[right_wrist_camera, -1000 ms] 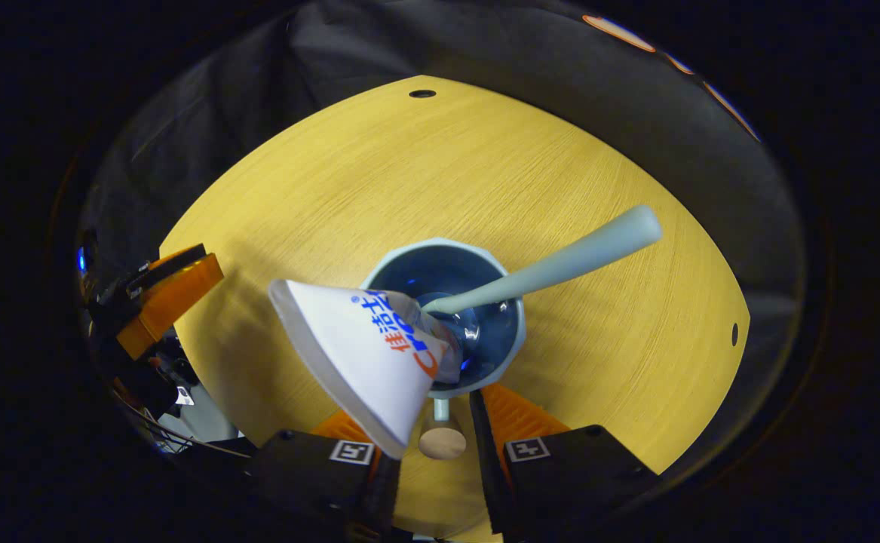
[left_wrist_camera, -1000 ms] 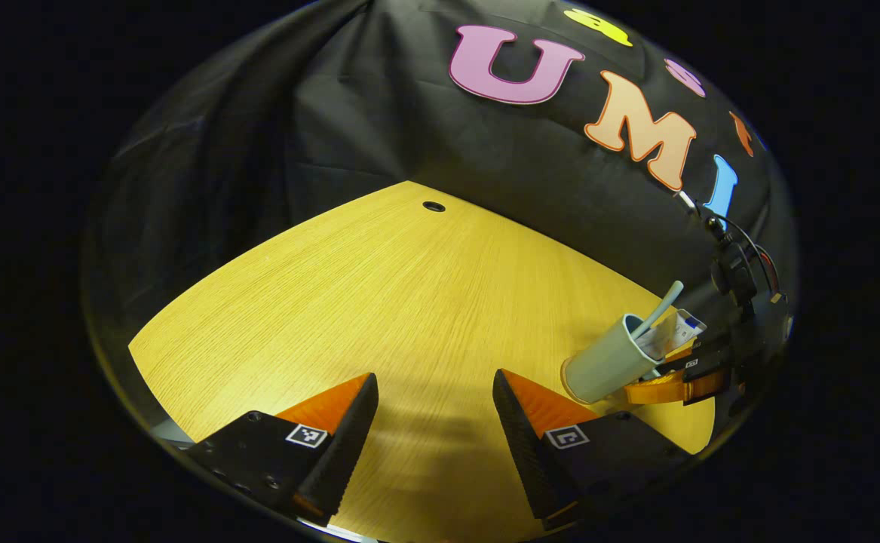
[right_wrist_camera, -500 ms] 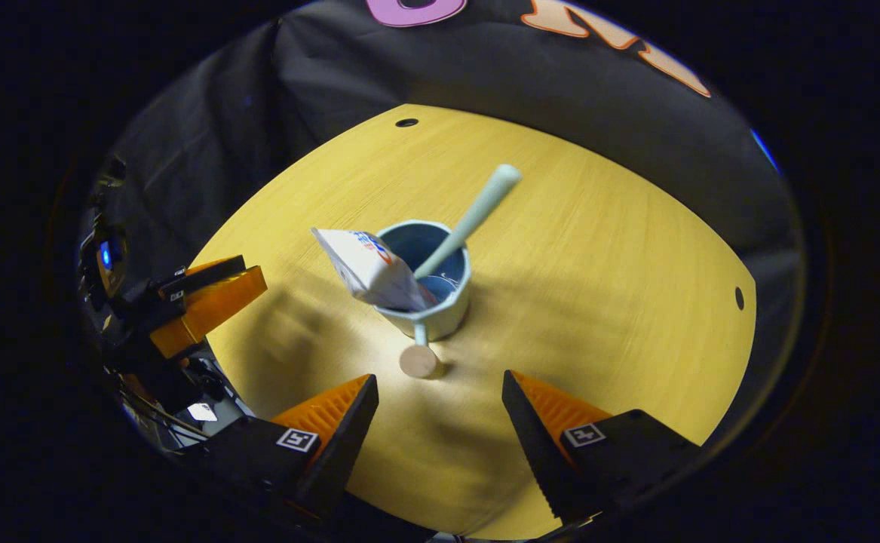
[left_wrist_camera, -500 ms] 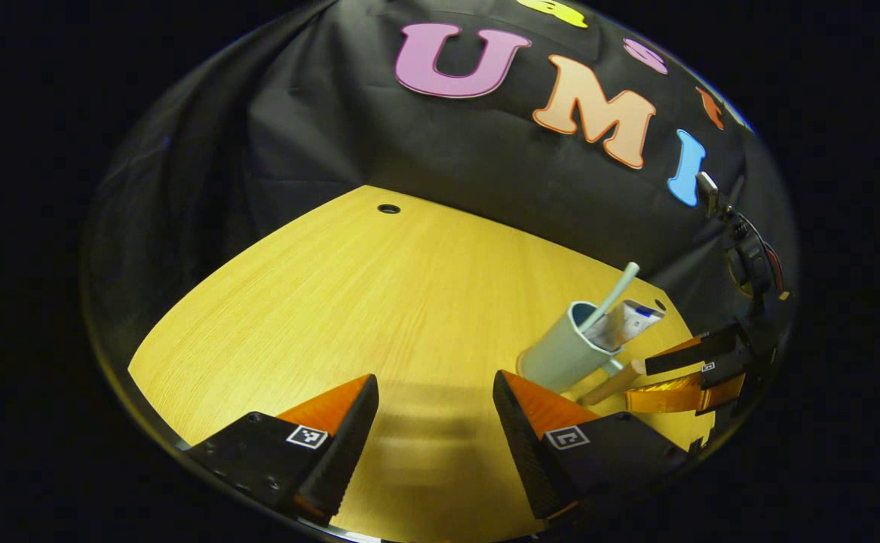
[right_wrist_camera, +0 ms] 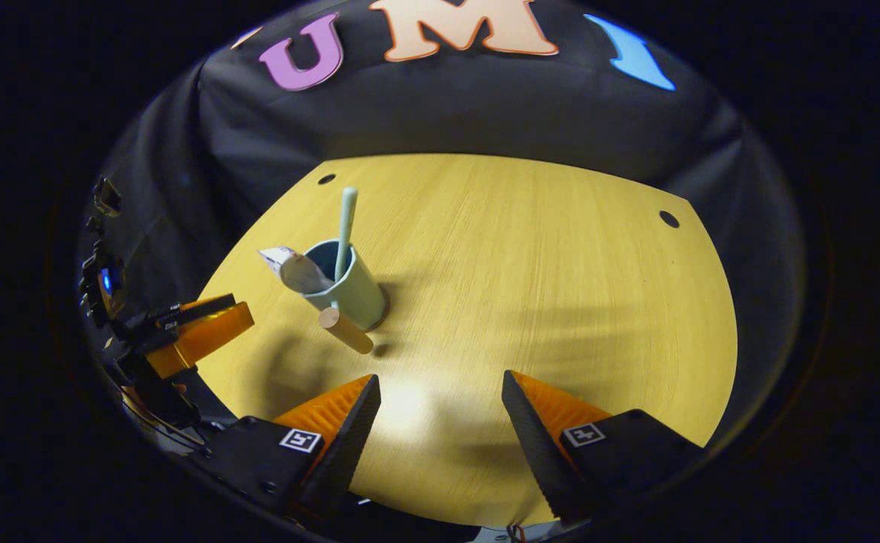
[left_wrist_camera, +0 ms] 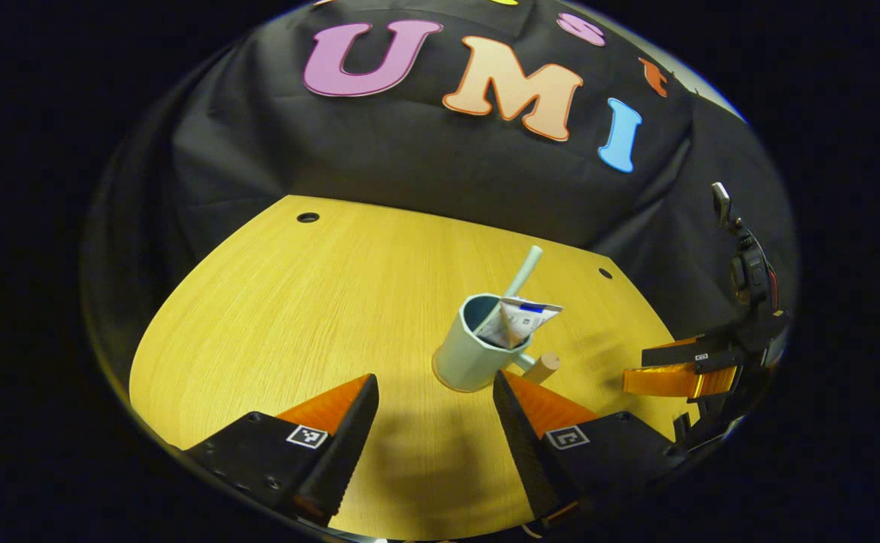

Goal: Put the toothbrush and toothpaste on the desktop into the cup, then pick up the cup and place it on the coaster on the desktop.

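- One pale blue-green cup with a stubby wooden handle stands upright on the yellow wood-grain desktop; in the right gripper view the same cup sits left of centre, its handle pointing toward the camera.
- One pale green toothbrush stands in the cup, its long axis near upright and leaning a little, the free end up past the rim (also seen at).
- One white toothpaste tube is in the cup too, its flat crimped end sticking out over the rim on the handle side; in the right gripper view the tube leans out to the left.
- A thin tan edge shows under the cup's base; I cannot tell whether it is the coaster.
- Two grippers: the left gripper has its jaws wide apart, holding nothing, with the cup just beyond the tips.
- The right gripper is likewise spread wide and empty, well clear of the cup.
- Three small dark holes mark the desktop's far edge.
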`<action>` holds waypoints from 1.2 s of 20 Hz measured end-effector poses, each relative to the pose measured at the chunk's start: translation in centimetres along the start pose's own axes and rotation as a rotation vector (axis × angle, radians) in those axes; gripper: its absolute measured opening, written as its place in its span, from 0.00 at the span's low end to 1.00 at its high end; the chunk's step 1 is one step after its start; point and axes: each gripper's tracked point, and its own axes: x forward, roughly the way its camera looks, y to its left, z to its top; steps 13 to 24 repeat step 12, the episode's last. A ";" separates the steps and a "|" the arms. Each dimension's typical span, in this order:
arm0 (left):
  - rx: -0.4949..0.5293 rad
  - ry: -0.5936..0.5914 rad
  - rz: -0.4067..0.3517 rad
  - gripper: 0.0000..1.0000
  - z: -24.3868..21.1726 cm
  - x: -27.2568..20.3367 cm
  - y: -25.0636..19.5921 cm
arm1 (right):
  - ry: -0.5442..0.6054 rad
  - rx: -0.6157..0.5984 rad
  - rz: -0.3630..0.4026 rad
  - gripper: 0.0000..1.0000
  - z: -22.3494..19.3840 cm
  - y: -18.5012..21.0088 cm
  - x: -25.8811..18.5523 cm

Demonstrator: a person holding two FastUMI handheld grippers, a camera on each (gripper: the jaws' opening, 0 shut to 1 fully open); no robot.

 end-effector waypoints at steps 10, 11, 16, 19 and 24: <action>0.033 0.036 0.041 0.89 0.5 0.0 -0.4 | -0.164 0.148 -0.102 0.99 0.2 -4.0 -2.9; 0.034 0.032 0.038 0.88 0.6 -0.1 -0.4 | -0.166 0.160 -0.105 0.99 0.1 -4.2 -3.1; 0.033 0.034 0.037 0.88 0.5 -0.1 -0.3 | -0.168 0.171 -0.105 0.96 0.0 -4.2 -3.2; 0.033 0.034 0.037 0.88 0.5 -0.1 -0.3 | -0.168 0.171 -0.105 0.96 0.0 -4.2 -3.2; 0.033 0.034 0.037 0.88 0.5 -0.1 -0.3 | -0.168 0.171 -0.105 0.96 0.0 -4.2 -3.2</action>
